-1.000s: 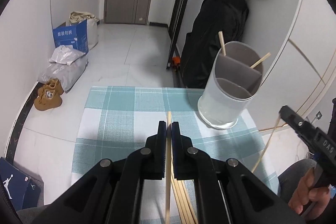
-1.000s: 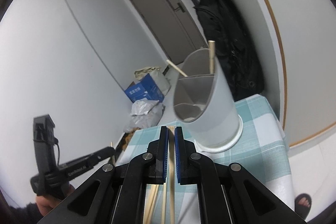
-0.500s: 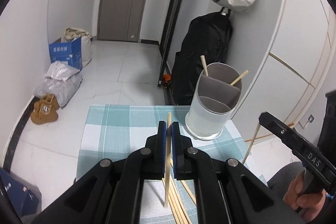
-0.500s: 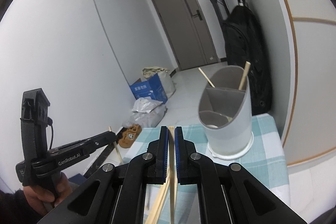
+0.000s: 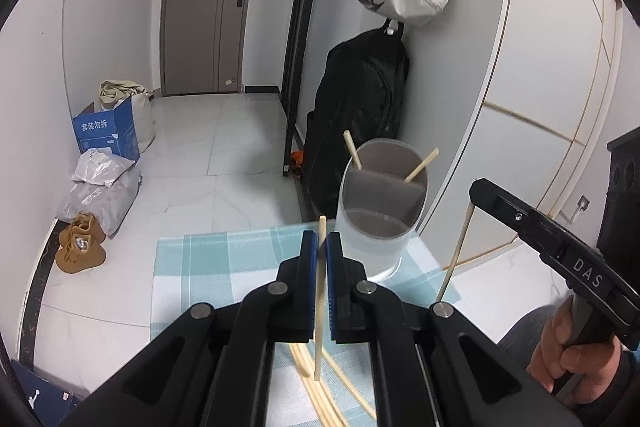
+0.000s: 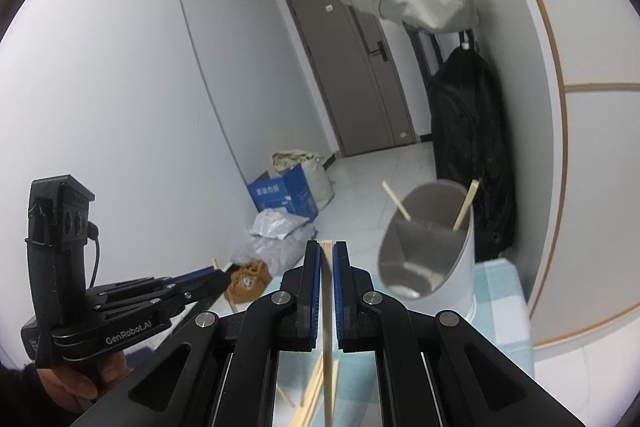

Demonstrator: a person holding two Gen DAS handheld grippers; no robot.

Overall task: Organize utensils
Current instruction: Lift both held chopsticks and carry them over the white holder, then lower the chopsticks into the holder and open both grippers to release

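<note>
Left gripper: the left gripper [image 5: 321, 247] is closed on one chopstick [image 5: 319, 303], which stands almost upright between the blue pads, its lower end free above the cloth.
Right gripper: the right gripper [image 6: 326, 259] also pinches its own chopstick [image 6: 328, 339], held near the top end, the rest hanging down.
Holder: the white divided holder [image 5: 380, 227] stands on the checked tablecloth [image 5: 208, 263], just ahead and to the right of the left gripper; two chopsticks already lean in its back compartment.
Loose pile: more chopsticks [image 5: 320, 399] lie on the cloth under the grippers.
Step in hand: in my judgement, both sticks are lifted and must now go into the holder.
How to do well: bring one gripper at a time over the rim, keep the stick vertical, lower the bottom tip inside the compartment before opening the jaws.
Risk: the stick can swing in the pads, because the grip is near one end; a tip that hits the rim or the divider may push the light holder over.
</note>
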